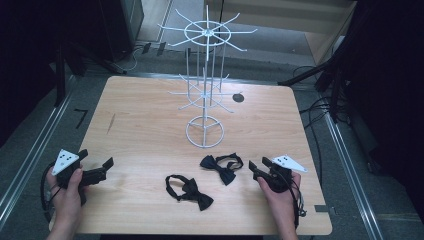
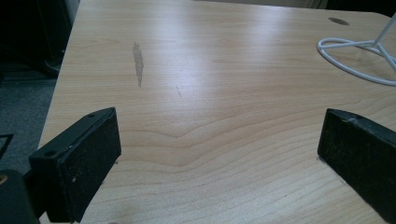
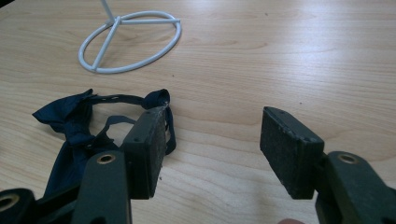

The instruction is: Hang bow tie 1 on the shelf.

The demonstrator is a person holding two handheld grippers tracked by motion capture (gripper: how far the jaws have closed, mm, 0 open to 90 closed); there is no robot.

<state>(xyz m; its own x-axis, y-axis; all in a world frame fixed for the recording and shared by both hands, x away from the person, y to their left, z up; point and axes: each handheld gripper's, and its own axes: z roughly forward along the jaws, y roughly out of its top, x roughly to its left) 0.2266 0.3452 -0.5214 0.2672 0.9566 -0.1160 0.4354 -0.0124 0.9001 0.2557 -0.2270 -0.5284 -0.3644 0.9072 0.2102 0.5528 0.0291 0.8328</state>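
Two dark bow ties lie on the wooden table (image 1: 140, 130): one (image 1: 222, 167) near the right hand, the other (image 1: 191, 191) closer to the front edge. My right gripper (image 1: 259, 167) sits just right of the nearer tie. In the right gripper view its jaws (image 3: 215, 144) stand open over bare wood, and the tie (image 3: 70, 123) lies outside the left-hand jaw, its strap loop against that jaw's outer side. My left gripper (image 1: 102, 169) rests at the table's left front. Its jaws (image 2: 219, 154) are wide open with nothing between them.
A tall white wire display rack (image 1: 205, 90) with hooked arms stands at mid-table on a ring base (image 1: 204, 132) (image 3: 130, 42) (image 2: 355, 56). A dark round grommet (image 1: 238, 98) is set in the tabletop behind it. A grey scuff (image 2: 138, 63) marks the wood at left.
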